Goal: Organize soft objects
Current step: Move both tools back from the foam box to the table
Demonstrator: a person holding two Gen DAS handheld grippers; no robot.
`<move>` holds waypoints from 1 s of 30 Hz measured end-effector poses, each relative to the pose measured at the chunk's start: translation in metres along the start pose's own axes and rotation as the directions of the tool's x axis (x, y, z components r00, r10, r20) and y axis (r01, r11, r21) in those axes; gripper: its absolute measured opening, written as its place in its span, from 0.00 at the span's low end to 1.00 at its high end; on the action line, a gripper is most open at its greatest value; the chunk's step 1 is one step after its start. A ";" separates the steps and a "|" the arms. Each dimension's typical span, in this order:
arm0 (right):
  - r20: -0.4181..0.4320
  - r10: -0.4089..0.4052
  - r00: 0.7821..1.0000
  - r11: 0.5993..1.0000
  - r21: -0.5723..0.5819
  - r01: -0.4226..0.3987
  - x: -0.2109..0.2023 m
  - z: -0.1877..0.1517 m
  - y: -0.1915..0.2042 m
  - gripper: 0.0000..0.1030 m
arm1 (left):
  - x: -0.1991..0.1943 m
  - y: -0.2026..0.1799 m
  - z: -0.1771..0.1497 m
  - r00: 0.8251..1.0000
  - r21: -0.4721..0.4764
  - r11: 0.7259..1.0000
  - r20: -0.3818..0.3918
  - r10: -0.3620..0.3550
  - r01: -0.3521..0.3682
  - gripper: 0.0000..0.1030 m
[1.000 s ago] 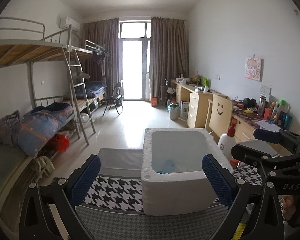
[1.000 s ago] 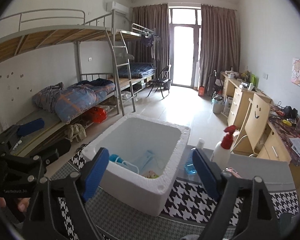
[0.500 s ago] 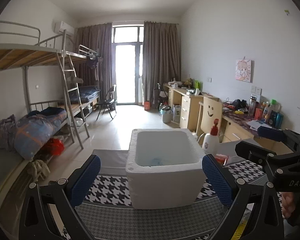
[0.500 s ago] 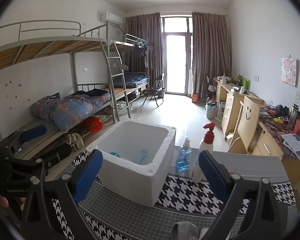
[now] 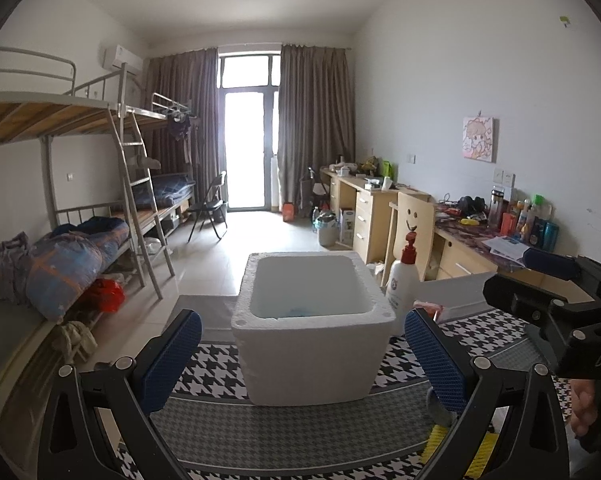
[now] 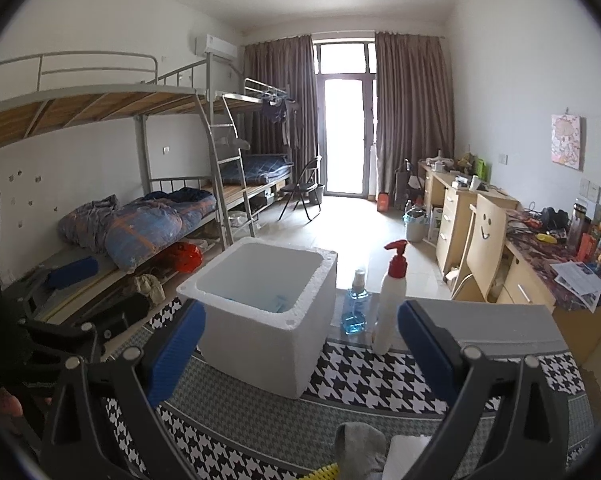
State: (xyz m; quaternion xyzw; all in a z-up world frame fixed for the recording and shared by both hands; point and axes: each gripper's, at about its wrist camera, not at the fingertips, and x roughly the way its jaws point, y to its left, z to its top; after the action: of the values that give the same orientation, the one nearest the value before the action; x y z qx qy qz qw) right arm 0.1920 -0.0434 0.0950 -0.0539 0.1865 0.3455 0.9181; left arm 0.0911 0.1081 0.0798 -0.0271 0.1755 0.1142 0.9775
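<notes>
The left gripper (image 5: 302, 354) has its two blue fingers (image 5: 168, 356) wide apart, and nothing is between them. Straight ahead of the fingers, between both tips, stands the white foam box (image 5: 312, 344) on the houndstooth cloth (image 5: 212, 372); something blue lies at its bottom. Beyond the right finger is a white pump bottle (image 5: 402, 280) with a red top.

The right gripper (image 6: 300, 350) also has its fingers (image 6: 172, 352) spread wide and empty. The foam box (image 6: 260, 332) is ahead, closer to the left finger. Below the fingers, at the near edge, lies a grey soft object (image 6: 358, 446), beside something white. A blue bottle (image 6: 355, 308) stands ahead between the fingers.
</notes>
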 end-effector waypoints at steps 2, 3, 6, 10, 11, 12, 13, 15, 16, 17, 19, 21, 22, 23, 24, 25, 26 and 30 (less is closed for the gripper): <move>0.008 -0.006 1.000 1.000 0.000 0.006 -0.006 -0.003 -0.001 0.96 | -0.005 -0.005 -0.001 1.000 0.006 1.000 0.009 -0.003 0.003 0.99; 0.014 -0.007 1.000 1.000 0.000 0.007 -0.009 -0.004 -0.001 0.96 | -0.006 -0.006 -0.001 1.000 0.008 1.000 0.013 -0.005 0.005 0.99; 0.021 -0.013 1.000 1.000 0.002 0.013 -0.017 -0.007 -0.002 0.96 | -0.013 -0.011 -0.001 1.000 0.009 1.000 0.025 -0.017 0.017 0.99; 0.020 -0.024 1.000 1.000 0.010 0.024 -0.024 -0.012 -0.006 0.96 | -0.020 -0.017 -0.003 0.999 0.011 0.999 0.038 -0.038 0.038 0.99; 0.019 -0.026 0.999 1.000 0.011 0.026 -0.026 -0.014 -0.007 0.96 | -0.021 -0.019 -0.004 0.998 0.010 0.999 0.039 -0.042 0.041 0.99; 0.019 -0.030 0.999 0.999 0.012 0.030 -0.026 -0.014 -0.007 0.96 | -0.021 -0.020 -0.003 0.998 0.010 0.999 0.040 -0.044 0.044 0.99; 0.019 -0.035 0.999 0.999 0.014 0.034 -0.028 -0.015 -0.008 0.96 | -0.022 -0.022 -0.004 0.998 0.009 0.999 0.042 -0.048 0.047 0.99; 0.020 -0.036 0.999 0.999 0.018 0.035 -0.032 -0.018 -0.010 0.96 | -0.023 -0.023 -0.005 0.997 0.008 0.998 0.042 -0.059 0.059 0.99; 0.023 -0.040 0.999 0.999 0.019 0.039 -0.035 -0.019 -0.012 0.96 | -0.024 -0.025 -0.005 0.997 0.009 0.998 0.043 -0.064 0.064 0.99; 0.026 -0.044 0.999 0.999 0.019 0.043 -0.038 -0.021 -0.012 0.96 | -0.025 -0.026 -0.005 0.997 0.009 0.998 0.044 -0.067 0.067 0.99; 0.032 -0.051 0.998 0.999 0.016 0.050 -0.042 -0.023 -0.014 0.96 | -0.028 -0.029 -0.006 0.996 0.014 0.997 0.053 -0.070 0.069 0.99; 0.037 -0.053 0.998 0.998 0.021 0.053 -0.046 -0.025 -0.015 0.96 | -0.030 -0.033 -0.007 0.996 0.020 0.998 0.061 -0.065 0.064 0.99; 0.039 -0.054 0.998 0.998 0.024 0.053 -0.048 -0.026 -0.016 0.96 | -0.031 -0.034 -0.008 0.996 0.021 0.998 0.064 -0.066 0.065 0.99; 0.041 -0.057 0.998 0.998 0.027 0.056 -0.050 -0.027 -0.017 0.96 | -0.033 -0.036 -0.009 0.995 0.021 0.998 0.067 -0.068 0.067 0.99; 0.043 -0.060 0.997 0.998 0.031 0.058 -0.051 -0.028 -0.018 0.96 | -0.033 -0.037 -0.010 0.995 0.021 0.997 0.067 -0.074 0.072 0.99; 0.046 -0.061 0.997 0.998 0.036 0.059 -0.053 -0.029 -0.019 0.96 | -0.033 -0.038 -0.010 0.995 0.021 0.997 0.066 -0.078 0.077 0.99; 0.048 -0.061 0.997 0.997 0.040 0.059 -0.054 -0.030 -0.020 0.96 | -0.034 -0.037 -0.011 0.994 0.021 0.996 0.066 -0.083 0.082 0.99; 0.056 -0.074 0.996 0.997 0.032 0.072 -0.060 -0.035 -0.018 0.96 | -0.035 -0.043 -0.016 0.993 0.028 0.995 0.062 -0.102 0.101 0.99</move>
State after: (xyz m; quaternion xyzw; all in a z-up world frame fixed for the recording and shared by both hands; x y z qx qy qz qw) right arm 0.1517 -0.1021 0.0844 -0.0371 0.1631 0.3102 0.9358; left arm 0.0638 0.0573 0.0771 -0.0204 0.1441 0.0630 0.9874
